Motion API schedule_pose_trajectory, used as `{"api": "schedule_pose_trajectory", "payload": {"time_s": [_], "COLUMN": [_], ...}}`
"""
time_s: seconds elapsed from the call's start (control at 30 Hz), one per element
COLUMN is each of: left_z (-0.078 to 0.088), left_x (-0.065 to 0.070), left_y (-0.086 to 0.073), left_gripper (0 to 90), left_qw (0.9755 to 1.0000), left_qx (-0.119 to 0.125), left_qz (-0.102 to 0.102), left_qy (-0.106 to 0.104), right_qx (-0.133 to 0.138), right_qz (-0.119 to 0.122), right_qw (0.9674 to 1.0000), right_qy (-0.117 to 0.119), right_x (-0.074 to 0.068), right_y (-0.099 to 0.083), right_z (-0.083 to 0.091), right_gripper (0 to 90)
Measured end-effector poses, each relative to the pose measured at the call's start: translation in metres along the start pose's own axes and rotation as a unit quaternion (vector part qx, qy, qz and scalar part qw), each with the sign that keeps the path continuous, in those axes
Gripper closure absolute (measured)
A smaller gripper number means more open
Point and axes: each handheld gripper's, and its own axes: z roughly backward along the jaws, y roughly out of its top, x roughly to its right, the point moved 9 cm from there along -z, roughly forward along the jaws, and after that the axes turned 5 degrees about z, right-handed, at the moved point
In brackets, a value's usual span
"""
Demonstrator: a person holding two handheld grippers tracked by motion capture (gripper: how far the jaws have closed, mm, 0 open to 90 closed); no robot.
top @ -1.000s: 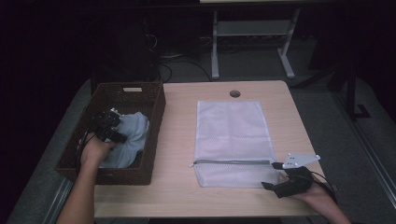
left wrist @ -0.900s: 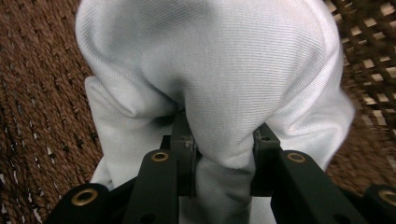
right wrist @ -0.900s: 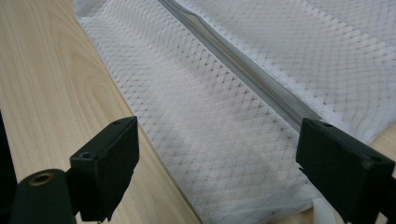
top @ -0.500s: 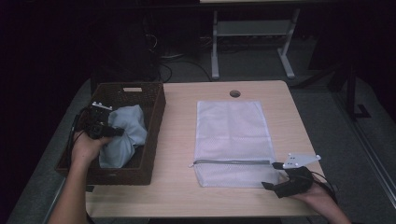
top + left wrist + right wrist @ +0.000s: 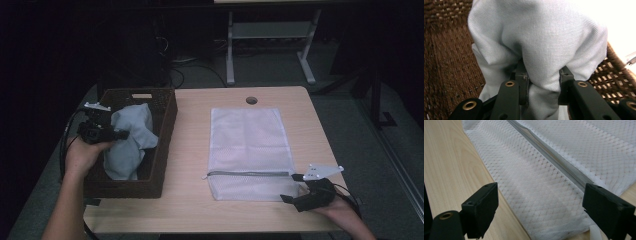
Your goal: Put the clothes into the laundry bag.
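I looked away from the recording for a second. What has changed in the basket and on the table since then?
The left gripper, shut on the pale cloth, has pulled back toward the left side of the basket and lifted the cloth, which now bunches up higher. The right gripper stayed open at the near right corner of the mesh bag, which still lies flat.

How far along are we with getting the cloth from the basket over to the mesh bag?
Early stage. Done: the left claw is shut on the light blue cloth, with part of it lifted above the wicker basket. In hand: getting the cloth out of the basket. Left: the mesh bag lies flat on the table with its zipper apparently closed; the right claw waits open at its corner.
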Motion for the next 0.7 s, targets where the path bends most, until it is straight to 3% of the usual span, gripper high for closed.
{"api": "schedule_pose_trajectory", "payload": {"time_s": [0.43,0.7], "left_z": [0.039,0.066], "left_x": [0.015,0.034], "left_y": [0.026,0.048], "left_gripper": [70.1,70.0], "left_qw": [0.9993,0.9977], "left_qx": [0.029,0.05], "left_qz": [-0.011,-0.03], "left_qy": [-0.018,-0.034], "right_qx": [0.002,0.003], "right_qz": [-0.004,-0.004], "right_qw": [1.0,1.0], "right_qy": [-0.001,-0.001], "right_x": [0.001,0.001], "right_y": [0.0,0.0], "right_z": [0.001,0.0], "right_gripper": [12.9,13.0]}}
